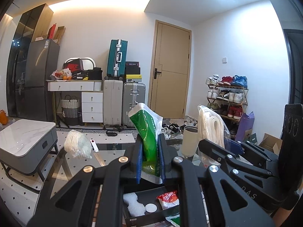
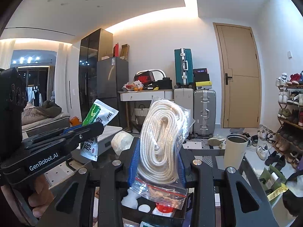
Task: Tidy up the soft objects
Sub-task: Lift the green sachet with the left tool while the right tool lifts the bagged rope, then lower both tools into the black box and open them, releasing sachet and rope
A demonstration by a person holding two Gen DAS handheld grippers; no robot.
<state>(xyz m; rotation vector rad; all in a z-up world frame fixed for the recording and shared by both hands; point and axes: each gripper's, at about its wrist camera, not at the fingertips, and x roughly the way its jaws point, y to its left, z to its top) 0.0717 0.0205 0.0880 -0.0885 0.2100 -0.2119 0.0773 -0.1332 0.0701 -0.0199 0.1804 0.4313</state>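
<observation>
My left gripper (image 1: pixel 150 157) is shut on a green and white pouch (image 1: pixel 148 132) and holds it upright above a black box (image 1: pixel 132 216); the pouch also shows in the right wrist view (image 2: pixel 98 115). My right gripper (image 2: pixel 157 162) is shut on a clear zip bag of coiled white rope (image 2: pixel 162 138), held upright over the same box (image 2: pixel 130 212); the rope bag also shows in the left wrist view (image 1: pixel 211 128). The box holds white foam (image 1: pixel 133 203), a white disc (image 1: pixel 151 207) and a red and white packet (image 1: pixel 168 198). The grippers are side by side, the left one to the left.
A bagged bundle of white cord (image 1: pixel 77 145) and a beige tumbler (image 1: pixel 189 141) stand on the glass table (image 1: pixel 111 151). A grey marble-top side table (image 1: pixel 24 141) is at left. Suitcases (image 1: pixel 113 104), a shoe rack (image 1: pixel 227 96) and loose shoes stand beyond.
</observation>
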